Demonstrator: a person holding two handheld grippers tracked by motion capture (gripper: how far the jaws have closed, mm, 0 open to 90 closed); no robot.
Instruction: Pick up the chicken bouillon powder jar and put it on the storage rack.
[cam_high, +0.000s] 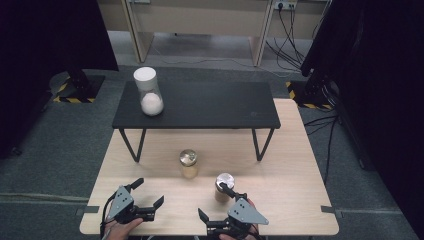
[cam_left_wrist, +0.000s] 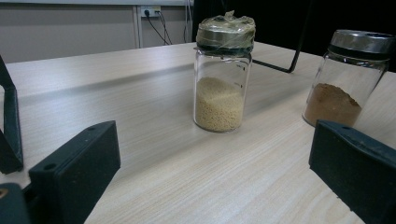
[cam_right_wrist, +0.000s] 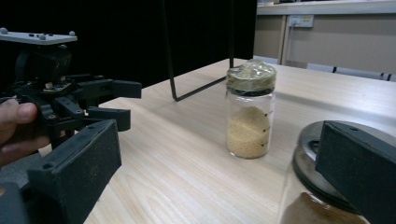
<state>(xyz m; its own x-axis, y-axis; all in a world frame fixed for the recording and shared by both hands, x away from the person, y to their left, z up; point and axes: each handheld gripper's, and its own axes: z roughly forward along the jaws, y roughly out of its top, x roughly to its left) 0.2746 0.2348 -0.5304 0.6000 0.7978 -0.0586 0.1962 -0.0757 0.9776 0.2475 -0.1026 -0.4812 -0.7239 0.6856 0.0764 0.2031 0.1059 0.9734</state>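
Two grippers by two small jars on a table.
Hands are cut off at the high view's bottom edge. Left gripper is spread wide, holding nothing. Right gripper is spread too, one jaw just by the brown jar; touching or not, can't tell. Yellow jar, w/ yellow grains, is mid-table. Big jar, w/ white stuff, is on the shelf.
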